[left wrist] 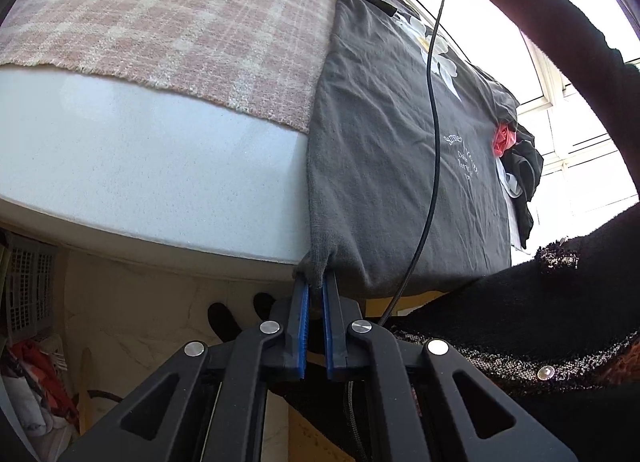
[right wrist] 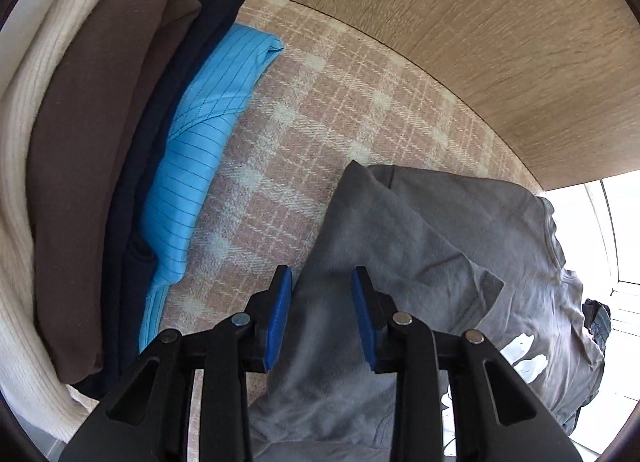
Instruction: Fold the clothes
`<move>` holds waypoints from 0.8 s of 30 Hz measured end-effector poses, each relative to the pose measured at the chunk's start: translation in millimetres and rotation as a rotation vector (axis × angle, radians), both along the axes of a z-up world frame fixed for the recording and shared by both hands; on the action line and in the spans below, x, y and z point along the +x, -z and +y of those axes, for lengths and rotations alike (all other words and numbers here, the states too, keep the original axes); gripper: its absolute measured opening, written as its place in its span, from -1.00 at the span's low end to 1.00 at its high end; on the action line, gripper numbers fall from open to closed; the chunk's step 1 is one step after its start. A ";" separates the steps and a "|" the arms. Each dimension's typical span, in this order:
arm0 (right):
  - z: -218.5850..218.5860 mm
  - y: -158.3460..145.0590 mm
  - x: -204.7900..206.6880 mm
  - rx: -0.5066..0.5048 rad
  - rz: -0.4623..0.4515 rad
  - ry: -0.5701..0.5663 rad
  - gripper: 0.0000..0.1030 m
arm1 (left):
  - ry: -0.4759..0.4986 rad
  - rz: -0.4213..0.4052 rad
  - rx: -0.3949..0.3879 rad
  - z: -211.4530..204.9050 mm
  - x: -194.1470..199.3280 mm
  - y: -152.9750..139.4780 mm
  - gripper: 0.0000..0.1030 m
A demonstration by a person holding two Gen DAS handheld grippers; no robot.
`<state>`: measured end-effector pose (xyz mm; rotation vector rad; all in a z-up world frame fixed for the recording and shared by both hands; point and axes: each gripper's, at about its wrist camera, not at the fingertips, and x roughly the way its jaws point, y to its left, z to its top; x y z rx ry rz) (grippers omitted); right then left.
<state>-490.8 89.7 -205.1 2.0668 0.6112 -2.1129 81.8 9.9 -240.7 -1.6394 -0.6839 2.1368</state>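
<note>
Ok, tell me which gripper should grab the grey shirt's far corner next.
Right. The right gripper hangs open directly over the grey shirt there; the left gripper is shut on the near corner.

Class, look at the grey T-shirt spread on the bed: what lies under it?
Under the grey T-shirt lies the pink checked blanket, and beneath that a white mattress. Anything directly below the shirt's middle is covered and cannot be seen.
</note>
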 end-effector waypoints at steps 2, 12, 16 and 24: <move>4.6 -0.5 -1.2 -0.024 0.007 0.025 -0.38 | -0.003 0.007 -0.002 -0.4 0.2 -2.1 -0.90; 40.3 -11.3 14.1 -0.155 0.022 0.020 -0.90 | 0.023 0.026 -0.058 5.6 3.1 -15.3 -0.91; 64.7 -30.1 19.7 -0.248 0.030 0.036 -0.90 | 0.040 0.035 -0.069 17.6 6.2 -28.8 -0.91; 136.7 -65.9 38.0 -0.331 0.083 0.083 -0.90 | 0.135 0.067 -0.083 71.6 15.1 -62.2 -0.91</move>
